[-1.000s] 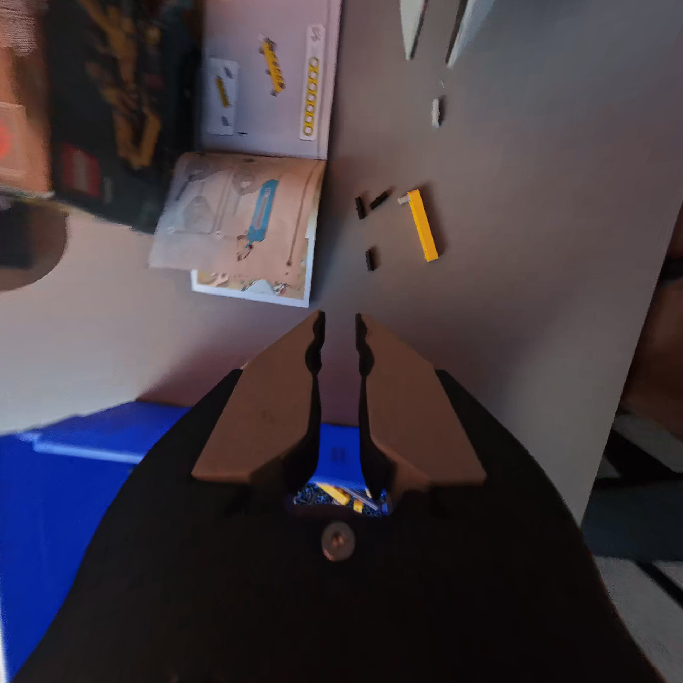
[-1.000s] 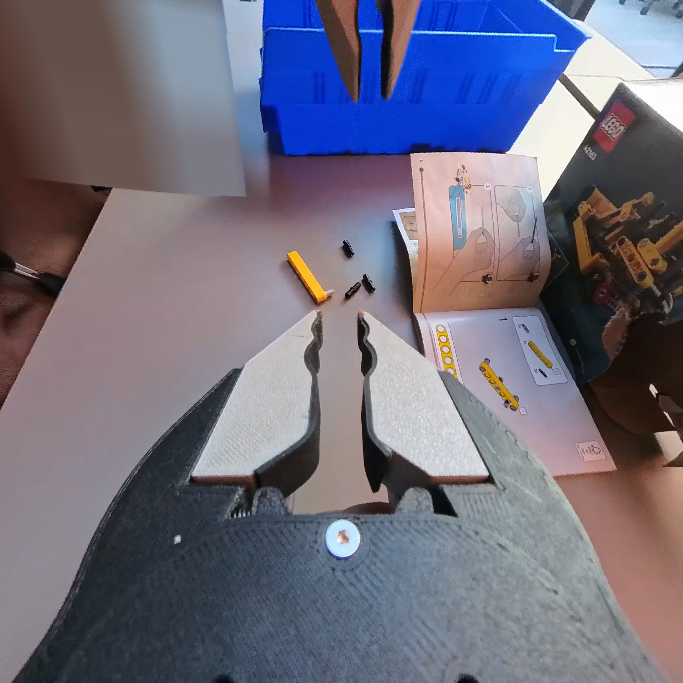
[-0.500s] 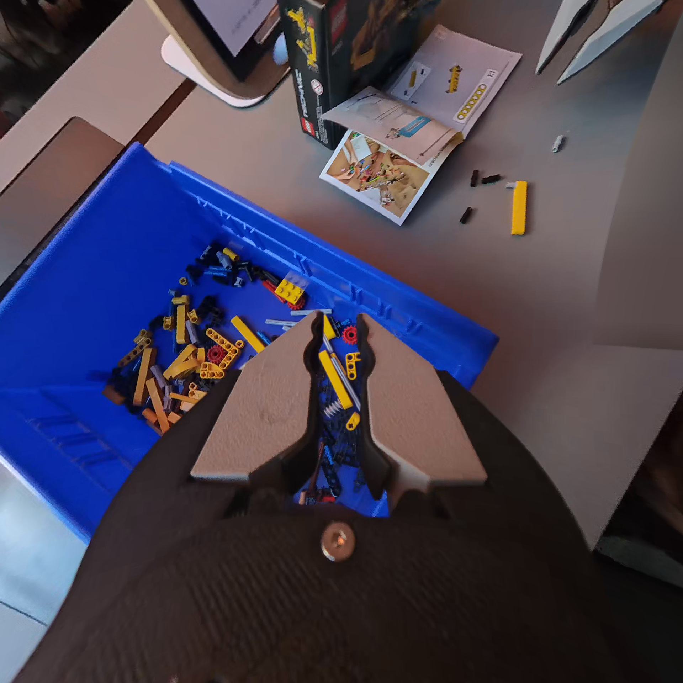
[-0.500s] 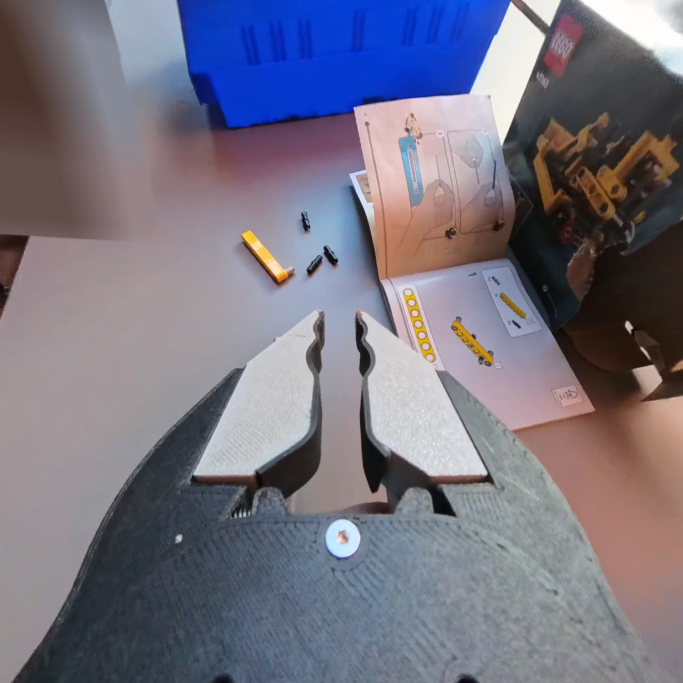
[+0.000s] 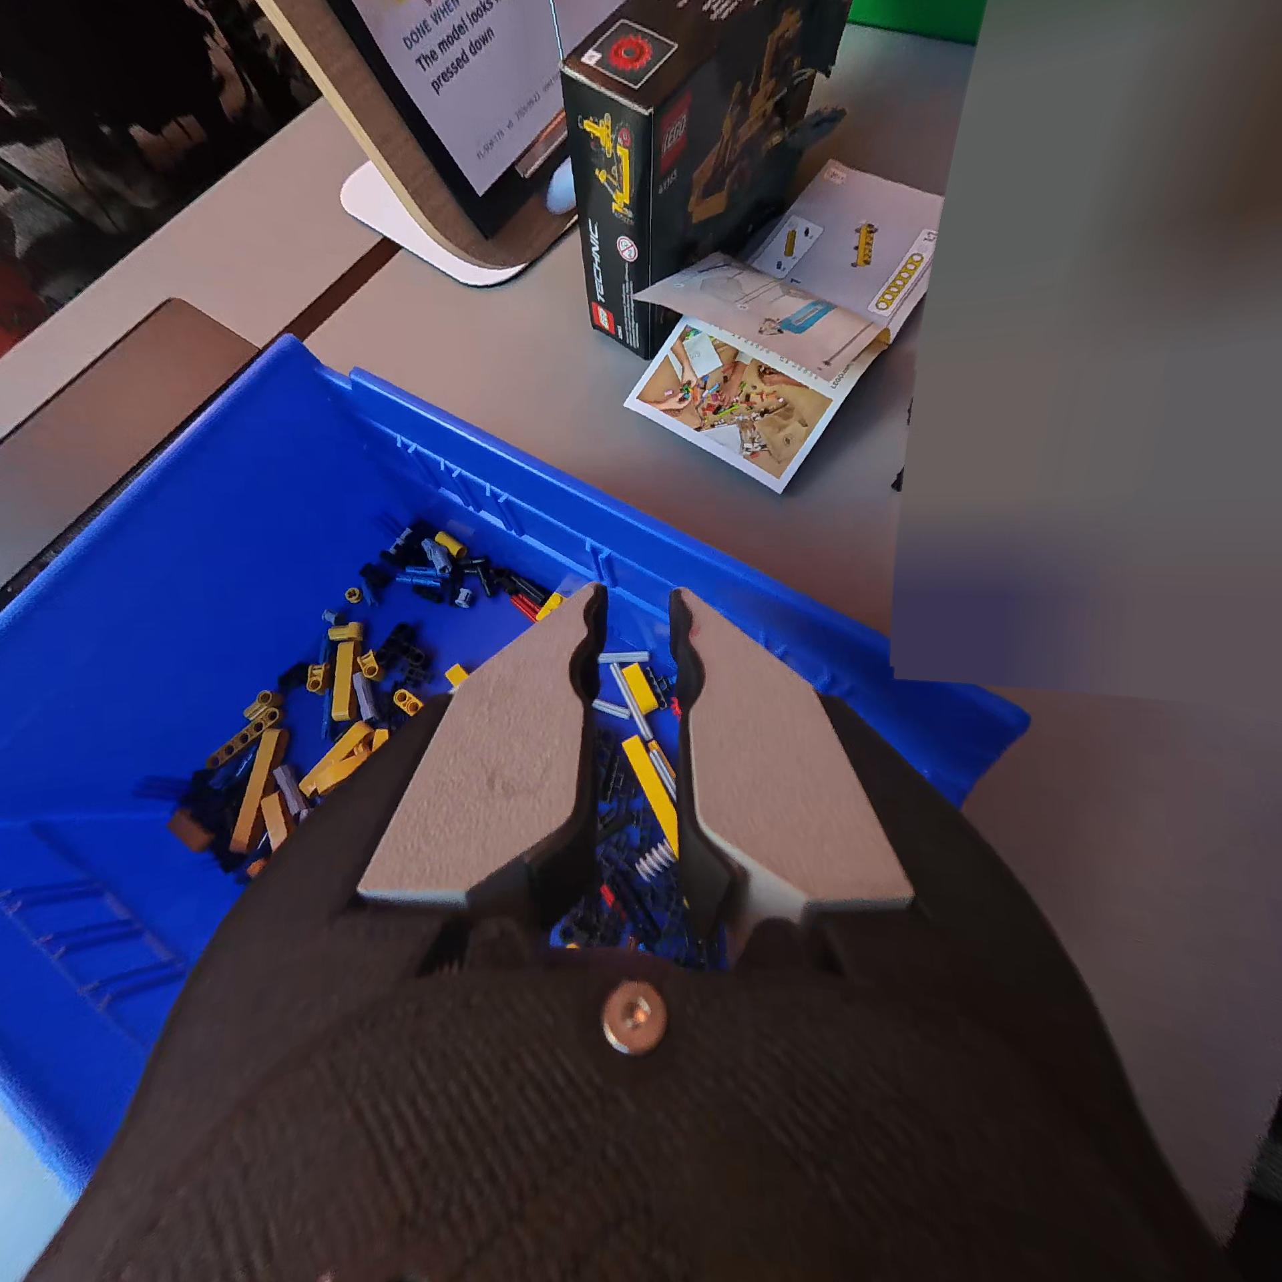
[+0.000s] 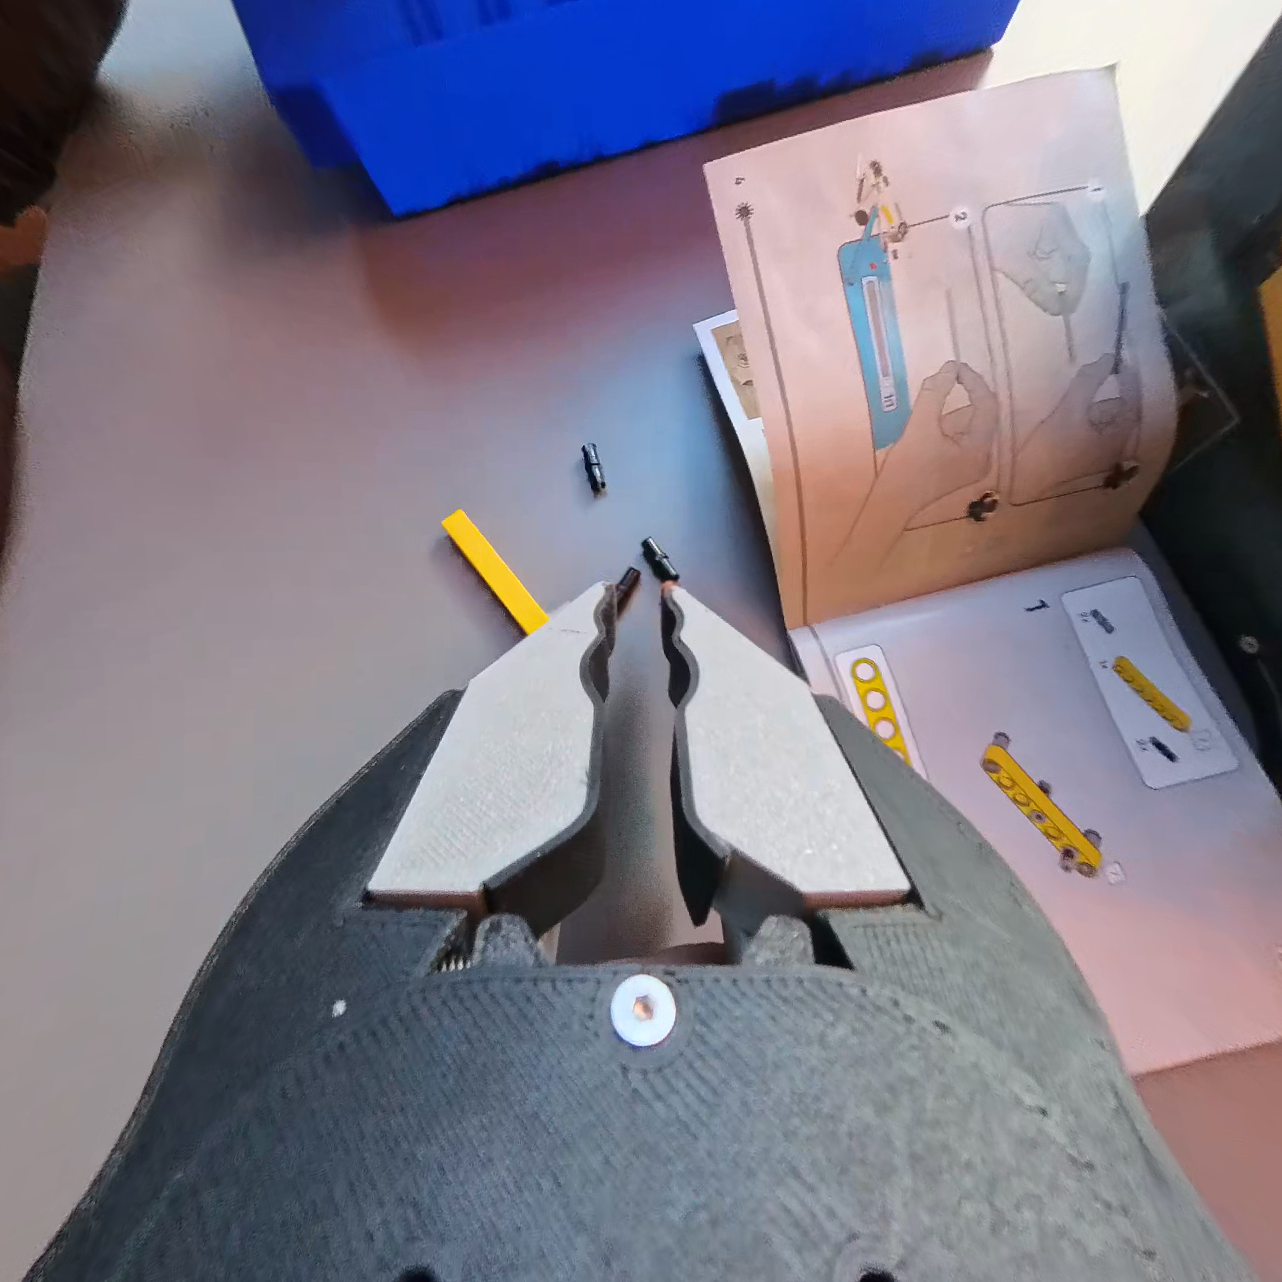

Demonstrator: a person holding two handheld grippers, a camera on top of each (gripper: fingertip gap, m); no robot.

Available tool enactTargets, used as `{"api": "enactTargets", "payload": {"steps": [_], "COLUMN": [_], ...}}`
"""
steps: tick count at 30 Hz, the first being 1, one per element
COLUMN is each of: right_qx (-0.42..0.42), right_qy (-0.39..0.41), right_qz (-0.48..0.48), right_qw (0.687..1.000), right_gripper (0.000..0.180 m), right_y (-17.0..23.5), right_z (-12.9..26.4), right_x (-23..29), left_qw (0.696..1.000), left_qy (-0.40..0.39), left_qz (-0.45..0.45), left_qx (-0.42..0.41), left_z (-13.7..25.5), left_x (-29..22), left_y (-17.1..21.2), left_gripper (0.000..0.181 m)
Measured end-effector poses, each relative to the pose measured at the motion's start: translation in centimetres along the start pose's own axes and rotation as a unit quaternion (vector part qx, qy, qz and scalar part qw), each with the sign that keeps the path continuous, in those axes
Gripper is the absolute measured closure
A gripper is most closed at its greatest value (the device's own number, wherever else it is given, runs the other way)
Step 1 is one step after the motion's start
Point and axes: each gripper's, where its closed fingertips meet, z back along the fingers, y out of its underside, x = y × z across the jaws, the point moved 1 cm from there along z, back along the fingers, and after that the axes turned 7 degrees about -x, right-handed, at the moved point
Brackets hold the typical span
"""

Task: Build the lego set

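Observation:
My left gripper [image 5: 637, 598] is open and empty above the blue bin [image 5: 208, 555], which holds several loose yellow, black and grey pieces [image 5: 333, 721]. My right gripper [image 6: 635, 590] is open and empty, low over the table. Its tips sit just short of a black pin [image 6: 628, 577], with a second black pin [image 6: 659, 558] close ahead and a third [image 6: 593, 466] farther off. A yellow beam [image 6: 492, 570] lies just left of the left fingertip, its near end hidden behind it. The open instruction booklet [image 6: 971, 430] lies to the right.
The set's black box [image 5: 666, 180] stands behind the booklet [image 5: 763, 361], with a stand holding a sign [image 5: 444, 139] to its left. In the right wrist view the blue bin [image 6: 555, 104] is at the far edge of the table. The grippers' ends are close to 25 cm from one another.
The left gripper swung from the table pieces to over the blue bin and moved closer to it. The right gripper moved forward and down toward the black pins and yellow beam.

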Motion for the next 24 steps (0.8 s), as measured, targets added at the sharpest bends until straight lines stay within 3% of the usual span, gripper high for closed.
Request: {"api": "enactTargets", "payload": {"steps": [12,18,24], "right_qx": [0.021,-0.008,0.027], "right_qy": [0.016,-0.022,-0.026], "right_qz": [0.005,0.013,0.029], "right_qw": [1.0,1.0,0.999], "right_gripper": [0.171,0.172,0.173], "right_y": [0.9,0.1,0.9], "right_z": [-0.5,-0.1,-0.9], "right_x": [-1.0,0.1,0.5], "left_qw": [1.0,1.0,1.0], "left_qy": [0.02,0.019,0.019], "left_qz": [0.002,0.005,0.009], "left_qx": [0.004,0.008,0.013], "left_z": [-0.7,-0.9,-1.2], "left_x": [-0.6,-0.4,-0.3], "left_y": [1.2,1.6,2.0], "left_gripper": [0.165,0.165,0.164]}}
